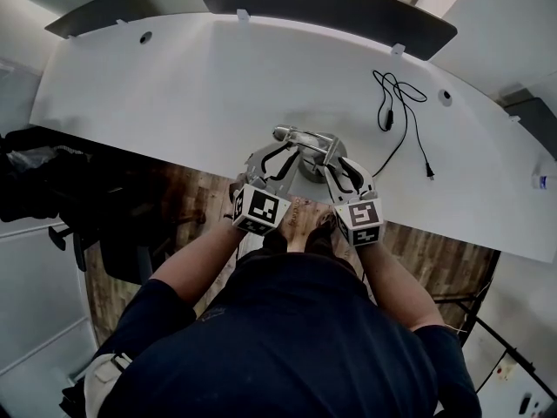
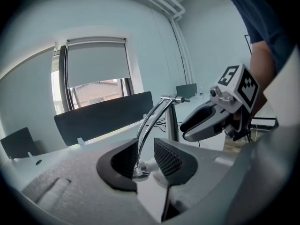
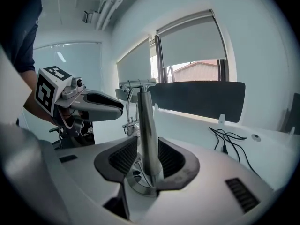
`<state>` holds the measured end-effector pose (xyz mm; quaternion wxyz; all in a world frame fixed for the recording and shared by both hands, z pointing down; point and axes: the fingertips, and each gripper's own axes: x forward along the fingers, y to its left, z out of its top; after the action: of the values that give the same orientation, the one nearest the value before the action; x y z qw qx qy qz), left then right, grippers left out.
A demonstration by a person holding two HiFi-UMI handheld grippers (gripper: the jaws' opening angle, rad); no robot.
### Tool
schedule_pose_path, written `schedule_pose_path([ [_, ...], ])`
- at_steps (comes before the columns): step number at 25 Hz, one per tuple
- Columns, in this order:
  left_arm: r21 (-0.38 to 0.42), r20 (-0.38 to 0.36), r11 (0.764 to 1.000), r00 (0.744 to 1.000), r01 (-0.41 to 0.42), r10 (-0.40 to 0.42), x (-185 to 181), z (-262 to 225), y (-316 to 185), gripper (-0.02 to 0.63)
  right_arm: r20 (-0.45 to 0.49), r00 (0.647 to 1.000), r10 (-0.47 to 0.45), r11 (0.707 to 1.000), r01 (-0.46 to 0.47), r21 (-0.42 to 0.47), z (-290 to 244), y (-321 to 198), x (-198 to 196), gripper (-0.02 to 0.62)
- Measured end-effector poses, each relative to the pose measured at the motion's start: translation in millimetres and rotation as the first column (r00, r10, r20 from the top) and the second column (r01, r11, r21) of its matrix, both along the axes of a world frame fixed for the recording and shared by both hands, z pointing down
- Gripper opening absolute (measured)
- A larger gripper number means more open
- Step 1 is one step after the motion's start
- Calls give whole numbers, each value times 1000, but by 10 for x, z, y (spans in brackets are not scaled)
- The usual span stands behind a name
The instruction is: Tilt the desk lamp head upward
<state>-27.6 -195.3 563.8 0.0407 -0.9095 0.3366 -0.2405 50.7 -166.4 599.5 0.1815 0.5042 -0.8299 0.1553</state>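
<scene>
A chrome lamp (image 1: 302, 138) stands on a white desk (image 1: 174, 85), at the edge nearest the person (image 1: 287, 338).

The left gripper (image 1: 278, 157) is on the lamp's left. Its jaws stand apart, with the lamp's thin curved arm (image 2: 151, 116) passing between the ribbed pads, untouched by them as far as the left gripper view shows.

The right gripper (image 1: 338, 167) is on the lamp's right. It is parted too, its pads close on either side of the upright post (image 3: 146, 130), just above the round base (image 3: 139, 185).

Right of the lamp and behind it, a black cable (image 1: 400, 111) lies loose on the desk. Well behind the lamp, a dark screen (image 1: 322, 3) lines the desk's far edge. Beyond that is a window (image 2: 96, 76), its blind (image 2: 96, 60) half drawn, in a pale wall. Under the lamp's side of the desk is wooden floor (image 1: 435, 251).
</scene>
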Motion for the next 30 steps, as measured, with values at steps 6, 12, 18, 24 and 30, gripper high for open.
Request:
schedule_pose_path([
  [6, 79, 115, 997, 993, -14, 5, 60, 184, -126, 163, -44, 999, 0, 1000, 1, 11, 73, -105, -45, 175],
  [12, 114, 134, 993, 991, -6, -9, 156, 263, -305, 163, -84, 996, 15, 1000, -14, 17, 121, -191, -69, 176],
  [18, 124, 147, 992, 989, -10, -8, 251, 349, -436, 163, -78, 997, 20, 1000, -18, 24, 193, -301, -140, 176],
  [24, 132, 175, 991, 984, -5, -19, 287, 464, -531, 163, -93, 995, 34, 999, -33, 16, 222, -398, -179, 176],
  [30, 170, 205, 985, 977, 20, -55, 262, 505, -673, 68, -52, 998, 47, 999, -46, 17, 250, -434, -213, 177],
])
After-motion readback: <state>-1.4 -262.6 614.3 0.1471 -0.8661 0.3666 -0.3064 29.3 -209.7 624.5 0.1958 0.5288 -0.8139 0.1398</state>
